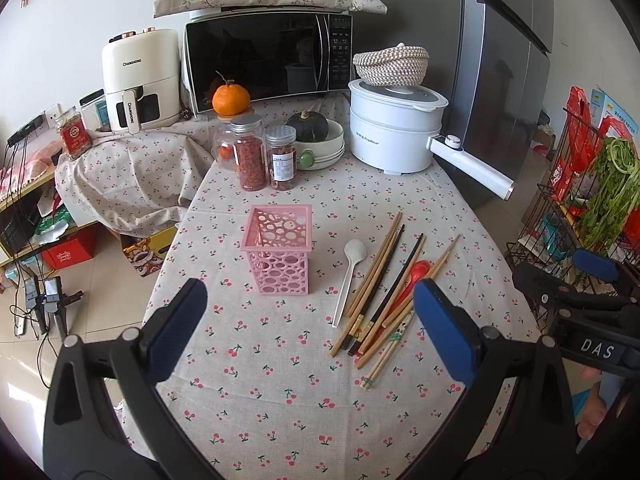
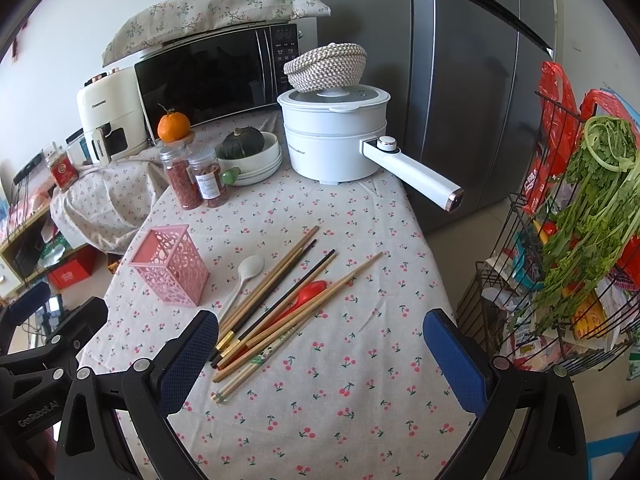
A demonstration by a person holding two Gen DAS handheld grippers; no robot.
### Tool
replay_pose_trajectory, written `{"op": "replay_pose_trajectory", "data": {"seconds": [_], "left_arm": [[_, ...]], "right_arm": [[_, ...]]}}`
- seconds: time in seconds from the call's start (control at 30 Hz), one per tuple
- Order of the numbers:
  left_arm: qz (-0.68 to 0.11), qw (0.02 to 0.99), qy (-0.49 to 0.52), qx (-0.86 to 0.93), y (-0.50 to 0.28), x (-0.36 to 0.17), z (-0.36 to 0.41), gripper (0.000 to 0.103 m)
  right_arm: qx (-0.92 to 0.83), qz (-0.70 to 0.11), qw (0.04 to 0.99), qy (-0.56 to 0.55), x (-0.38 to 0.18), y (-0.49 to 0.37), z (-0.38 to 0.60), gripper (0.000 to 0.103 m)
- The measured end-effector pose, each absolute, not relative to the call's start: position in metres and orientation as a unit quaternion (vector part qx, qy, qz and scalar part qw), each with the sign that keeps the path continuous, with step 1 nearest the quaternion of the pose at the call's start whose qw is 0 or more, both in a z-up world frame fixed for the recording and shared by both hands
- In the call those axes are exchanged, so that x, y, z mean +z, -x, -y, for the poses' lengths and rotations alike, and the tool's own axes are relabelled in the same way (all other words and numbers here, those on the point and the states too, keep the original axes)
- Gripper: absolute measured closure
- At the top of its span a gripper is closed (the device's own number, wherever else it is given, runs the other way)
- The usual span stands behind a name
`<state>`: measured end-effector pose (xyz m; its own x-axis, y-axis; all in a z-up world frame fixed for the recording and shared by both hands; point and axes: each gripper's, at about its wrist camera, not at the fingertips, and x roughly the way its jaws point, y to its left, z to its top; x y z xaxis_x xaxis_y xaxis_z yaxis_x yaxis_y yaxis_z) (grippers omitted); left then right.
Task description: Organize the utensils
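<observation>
Your left gripper (image 1: 310,330) hovers over the near end of the cherry-print tablecloth (image 1: 280,400), its blue-padded fingers spread wide and holding nothing. Your right gripper (image 2: 320,354) hangs beside it in the same way, fingers far apart and empty, above the near tips of the utensil pile.

Just past the grippers, a loose bundle of chopsticks (image 1: 380,284) lies fanned across the cloth, most of them bamboo and two of them dark. A red spoon (image 2: 308,294) rests partly buried among them. A white spoon (image 1: 352,264) lies at the left edge of the pile, bowl pointing away from you and touching the nearest chopstick or close to it. To its left, apart from the pile, the pink perforated utensil holder (image 1: 280,250) stands upright with nothing in it.

Farther back, two clear jars of red dried goods (image 1: 264,156) stand side by side, a mandarin orange (image 1: 231,99) perched behind them. A dark green squash (image 1: 308,126) sits in a pale bowl to their right. A white electric pot (image 1: 392,128) with a long handle carries a woven basket (image 1: 390,65) on its lid.

At the far end stand a black microwave (image 1: 264,60) under a floral cover, a cream air fryer (image 1: 138,76) and a grey refrigerator (image 1: 500,60).
</observation>
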<state>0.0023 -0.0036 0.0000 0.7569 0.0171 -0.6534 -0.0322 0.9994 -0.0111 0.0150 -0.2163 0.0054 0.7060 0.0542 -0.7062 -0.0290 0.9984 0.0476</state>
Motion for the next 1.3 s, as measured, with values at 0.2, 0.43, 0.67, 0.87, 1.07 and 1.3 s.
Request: {"op": "replay_pose_trajectory", "data": {"seconds": [0.2,0.43,0.67,0.87,1.07,1.3], "left_arm": [[-0.347,0.938,0.008,0.013,-0.002,0.001,0.006,0.000],[-0.345,0.938,0.008,0.014,-0.002,0.001,0.007,0.000],[-0.345,0.938,0.008,0.013,-0.001,0.000,0.007,0.000],[-0.345,0.939,0.008,0.013,-0.001,0.000,0.007,0.000],[-0.335,0.942,0.006,0.013,-0.001,-0.001,0.008,0.000],[-0.348,0.937,-0.010,-0.009,-0.017,-0.002,0.015,0.000]], "right_arm": [[0.024,-0.384,0.923,-0.016,0.003,-0.015,0.216,0.000],[0.024,-0.384,0.923,-0.016,0.004,-0.015,0.216,0.000],[0.023,-0.384,0.923,-0.016,0.004,-0.015,0.215,0.000],[0.021,-0.382,0.924,-0.013,0.004,-0.014,0.216,0.000],[0.014,-0.383,0.924,-0.009,0.006,-0.018,0.221,0.000],[0.030,-0.415,0.910,-0.003,0.004,-0.045,0.230,0.000]]}}
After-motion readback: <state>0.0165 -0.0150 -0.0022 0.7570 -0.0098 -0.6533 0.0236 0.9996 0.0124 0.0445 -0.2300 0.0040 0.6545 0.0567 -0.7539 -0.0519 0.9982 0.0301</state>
